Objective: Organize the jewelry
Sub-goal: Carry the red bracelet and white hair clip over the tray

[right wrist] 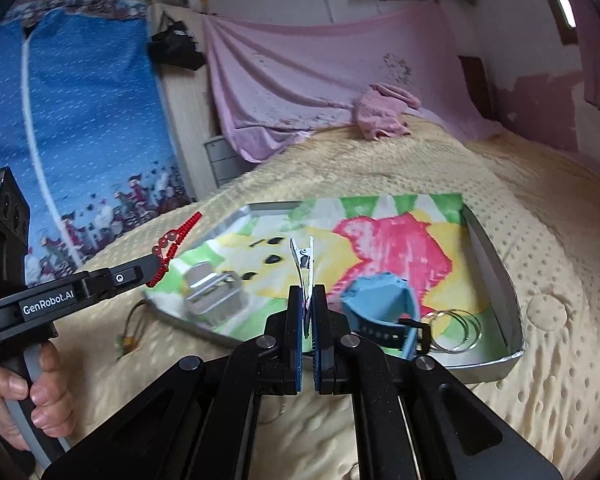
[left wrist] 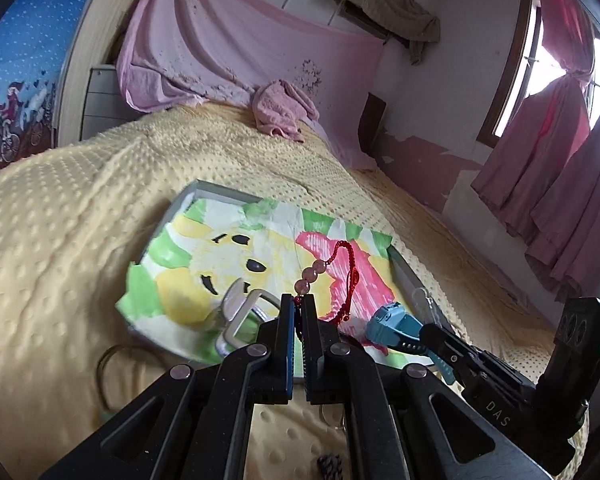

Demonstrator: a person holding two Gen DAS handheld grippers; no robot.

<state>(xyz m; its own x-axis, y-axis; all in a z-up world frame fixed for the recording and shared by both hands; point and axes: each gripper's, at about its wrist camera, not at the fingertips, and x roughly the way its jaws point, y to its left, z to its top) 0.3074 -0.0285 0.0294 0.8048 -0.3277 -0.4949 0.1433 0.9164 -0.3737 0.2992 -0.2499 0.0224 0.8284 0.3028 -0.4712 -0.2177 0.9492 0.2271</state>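
Note:
My left gripper [left wrist: 298, 300] is shut on a red cord bracelet [left wrist: 342, 276] with pink beads and holds it above the near left edge of the tray [left wrist: 216, 190]; the bracelet also shows in the right wrist view [right wrist: 176, 246]. My right gripper [right wrist: 307, 294] is shut on a silver hair clip [right wrist: 303, 258] and holds it upright over the tray's near edge [right wrist: 496, 364]. In the tray, on a colourful paper lining, lie a blue watch [right wrist: 380, 306], a silver bangle [right wrist: 214, 290] and thin wire hoops [right wrist: 458, 330].
The tray sits on a yellow dotted bedspread [left wrist: 60, 240]. A thin dark cord with small beads [right wrist: 130, 332] lies on the bedspread left of the tray. A pink towel [left wrist: 280, 112] lies at the bed's far end. Pink curtains [left wrist: 560, 200] hang on the right.

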